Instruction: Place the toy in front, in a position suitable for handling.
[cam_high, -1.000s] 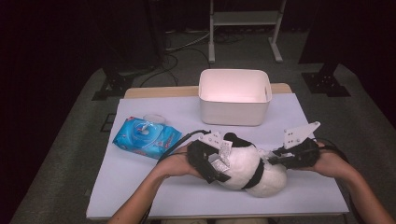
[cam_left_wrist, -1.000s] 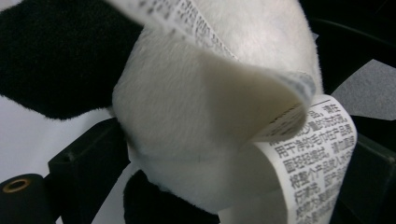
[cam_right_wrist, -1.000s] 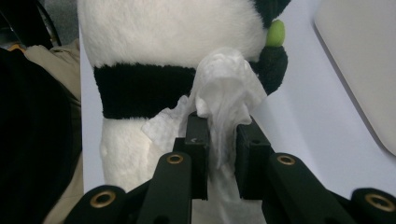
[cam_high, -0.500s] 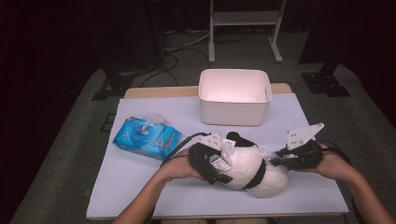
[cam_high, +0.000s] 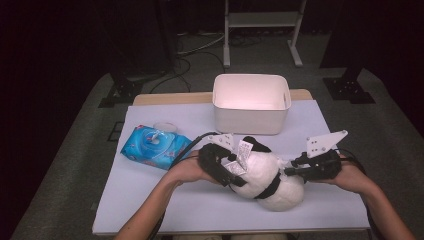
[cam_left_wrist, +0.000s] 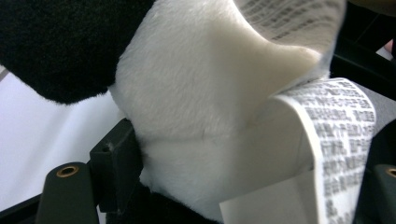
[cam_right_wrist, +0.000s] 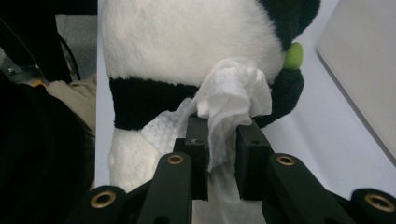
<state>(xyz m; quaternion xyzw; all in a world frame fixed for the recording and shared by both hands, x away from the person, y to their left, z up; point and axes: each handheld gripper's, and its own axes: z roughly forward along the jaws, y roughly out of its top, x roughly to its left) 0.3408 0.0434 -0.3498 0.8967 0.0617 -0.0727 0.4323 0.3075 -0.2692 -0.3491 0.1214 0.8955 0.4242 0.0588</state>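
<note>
A black-and-white panda plush (cam_high: 270, 186) lies on the white table top, between my two grippers. My left gripper (cam_high: 243, 166) holds it from the left. In the left gripper view the jaws (cam_left_wrist: 252, 172) have just been closing, and they squeeze the panda's white fur (cam_left_wrist: 196, 93), with its printed label (cam_left_wrist: 341, 130) between them too. My right gripper (cam_high: 291, 171) comes in from the right. It is shut (cam_right_wrist: 219, 140) on a crumpled white wipe (cam_right_wrist: 233, 88), which rests against the panda's body (cam_right_wrist: 177, 42) by its black band.
A blue pack of wipes (cam_high: 152, 145) lies at the table's left. A white rectangular bin (cam_high: 251, 102) stands at the back centre. Bare table top (cam_high: 175, 210) stretches along the front. A metal stand and cables are on the floor behind.
</note>
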